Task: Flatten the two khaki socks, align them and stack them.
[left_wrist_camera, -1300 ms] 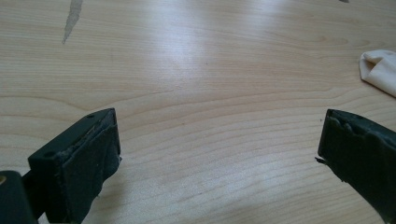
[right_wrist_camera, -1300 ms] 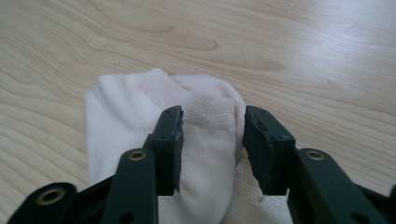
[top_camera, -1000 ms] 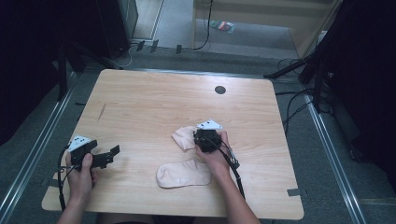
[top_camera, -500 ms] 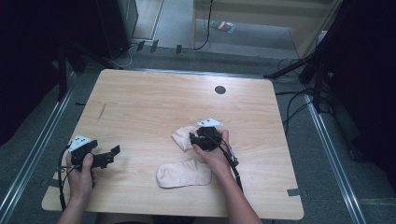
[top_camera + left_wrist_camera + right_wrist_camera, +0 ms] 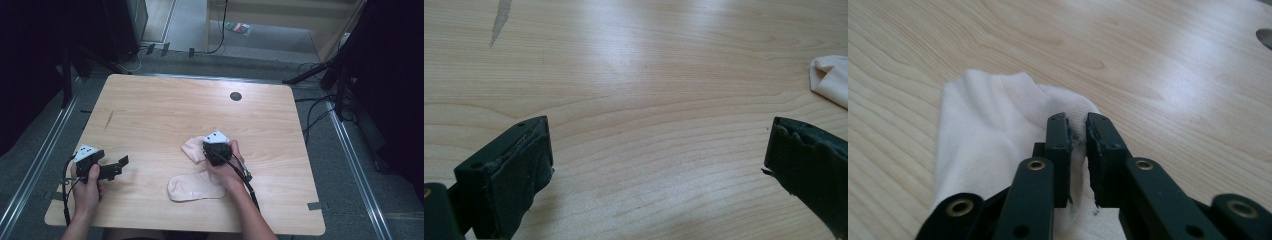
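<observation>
Right gripper view shows the far sock lying flat on the tabletop. The right gripper is down on its near-right corner. Its fingers have just been closing and are almost together now, with what looks like a little fold of the white cloth pinched between them.

High view shows the far sock a bit right of the middle of the tabletop, and the near sock lies just in front of it, close to the person. The two socks look very close, maybe touching.

The pinch is small and sits right at the cloth's edge. I think a fast pull could make the sock slip out. A low drag could also bump the near sock and push it toward the near edge.

The left gripper hangs far off at the near left, its fingers wide open with nothing in them. There is lots of bare wood to the left and far side, so there is room to move the sock that way.
</observation>
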`<state>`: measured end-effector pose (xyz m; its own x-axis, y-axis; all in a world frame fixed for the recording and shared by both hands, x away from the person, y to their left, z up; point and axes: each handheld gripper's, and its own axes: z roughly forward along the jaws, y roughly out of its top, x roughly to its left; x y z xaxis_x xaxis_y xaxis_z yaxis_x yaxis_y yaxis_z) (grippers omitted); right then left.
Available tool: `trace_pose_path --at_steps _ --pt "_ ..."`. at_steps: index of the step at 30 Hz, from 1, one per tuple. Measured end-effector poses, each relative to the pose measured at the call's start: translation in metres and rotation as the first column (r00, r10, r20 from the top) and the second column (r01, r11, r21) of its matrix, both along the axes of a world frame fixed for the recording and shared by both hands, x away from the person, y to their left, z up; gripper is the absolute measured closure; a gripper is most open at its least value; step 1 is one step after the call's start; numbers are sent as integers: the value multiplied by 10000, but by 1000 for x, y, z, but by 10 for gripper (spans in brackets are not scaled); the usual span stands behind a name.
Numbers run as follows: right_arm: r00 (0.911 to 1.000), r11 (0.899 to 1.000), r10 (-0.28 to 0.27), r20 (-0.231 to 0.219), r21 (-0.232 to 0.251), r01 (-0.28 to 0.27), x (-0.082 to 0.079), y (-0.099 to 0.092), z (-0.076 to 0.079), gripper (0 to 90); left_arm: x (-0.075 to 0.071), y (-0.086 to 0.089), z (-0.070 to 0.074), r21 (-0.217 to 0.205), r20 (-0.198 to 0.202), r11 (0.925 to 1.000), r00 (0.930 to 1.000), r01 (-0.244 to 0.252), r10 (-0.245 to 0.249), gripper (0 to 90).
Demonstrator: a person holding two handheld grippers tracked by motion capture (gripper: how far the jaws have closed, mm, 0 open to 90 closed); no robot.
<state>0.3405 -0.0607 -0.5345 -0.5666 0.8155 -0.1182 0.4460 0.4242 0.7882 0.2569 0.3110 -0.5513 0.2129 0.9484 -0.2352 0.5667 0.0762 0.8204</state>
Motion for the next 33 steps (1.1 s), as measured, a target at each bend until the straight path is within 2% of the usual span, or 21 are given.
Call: trace_pose_path --at_steps 3,6,8,11,14,17,19,23,25,28,31,33 --pt "9998 9991 155 95 386 -159 -3 -1 6 881 0 0 0 26 6 10000 10000 17 -17 0" --pt "9995 9953 318 -44 919 -313 -4 -3 13 900 0 0 0 22 23 10000 10000 6 -6 0" --pt "9995 9930 214 -220 1165 -187 -4 -3 16 900 0 -1 1 66 24 10000 10000 -6 6 0" --pt "9988 9878 102 -470 1557 -28 -4 -1 24 900 0 -7 2 467 -4 9989 10000 82 -82 0" --pt "9982 9814 98 -591 1919 18 -6 4 35 900 3 -24 6 -413 -144 9975 9982 573 -580 8" --pt "9983 9791 121 -575 2034 -2 -7 10 46 900 6 -56 10 -271 -136 9905 9907 1347 -1351 9" --pt "9985 9787 74 -542 2055 39 -7 12 54 900 8 -77 13 -267 -121 9812 9814 1912 -1916 9" --pt "9985 9771 -115 -527 2115 224 -6 15 64 900 15 -114 12 -229 -139 9618 9619 2729 -2732 10" --pt "9985 9763 -255 -490 2134 354 -6 15 69 900 21 -128 10 -266 -184 9576 9577 2868 -2873 11" --pt "9983 9746 -331 -488 2199 431 -6 17 75 900 32 -147 9 -334 -542 9557 9543 2924 -2938 58" --pt "9982 9742 -359 -473 2213 455 -7 20 79 900 43 -160 10 -301 -805 9552 9519 2943 -2958 140" --pt "9983 9737 -336 -475 2237 435 -7 23 81 900 48 -166 11 -219 -931 9509 9463 3088 -3095 154"
